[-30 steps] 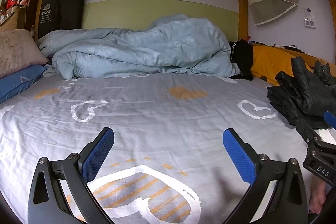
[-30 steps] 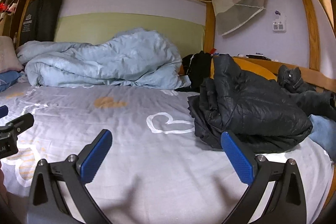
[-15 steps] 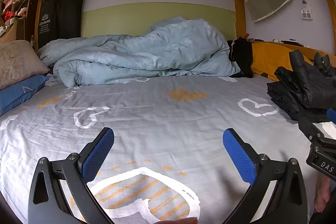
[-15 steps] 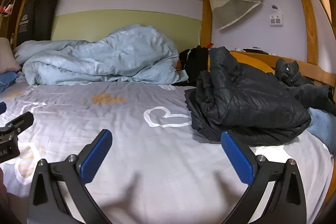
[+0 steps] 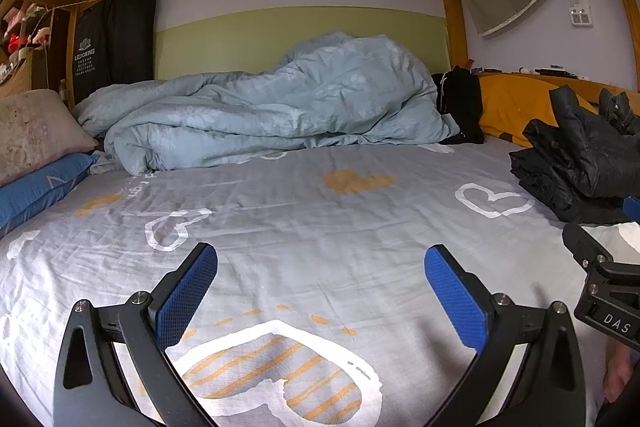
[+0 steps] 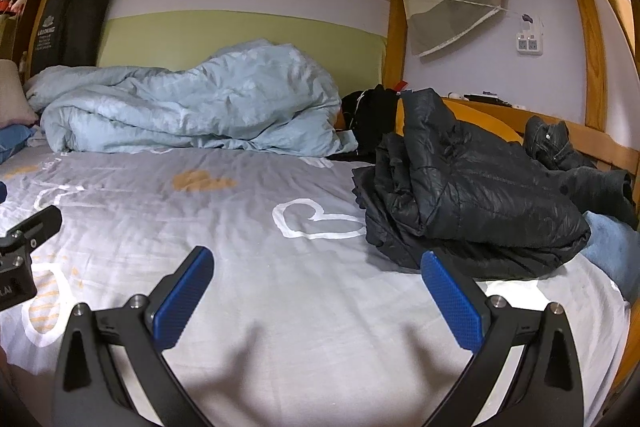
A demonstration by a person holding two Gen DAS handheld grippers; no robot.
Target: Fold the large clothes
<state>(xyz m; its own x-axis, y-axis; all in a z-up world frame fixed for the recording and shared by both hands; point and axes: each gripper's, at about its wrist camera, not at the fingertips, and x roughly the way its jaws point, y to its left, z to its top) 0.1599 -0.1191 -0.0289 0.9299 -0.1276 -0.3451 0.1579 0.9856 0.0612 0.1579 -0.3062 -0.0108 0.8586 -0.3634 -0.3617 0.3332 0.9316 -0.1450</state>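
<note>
A black puffer jacket (image 6: 472, 195) lies bundled on the right side of the bed, and it also shows at the right edge of the left wrist view (image 5: 576, 163). My right gripper (image 6: 316, 279) is open and empty, low over the grey heart-print sheet (image 6: 248, 227), with the jacket just beyond its right finger. My left gripper (image 5: 320, 279) is open and empty over the middle of the sheet (image 5: 304, 219). Part of the right gripper's body (image 5: 604, 287) shows at the right of the left wrist view.
A crumpled light blue duvet (image 5: 272, 107) lies along the back wall. Pillows (image 5: 36, 147) are stacked at the left. More dark clothes (image 6: 576, 163) and a yellow cushion (image 5: 516, 103) lie along the wooden rail at the right.
Both grippers have dropped slightly and drawn back from the jacket. Both jaws remain open and empty.
</note>
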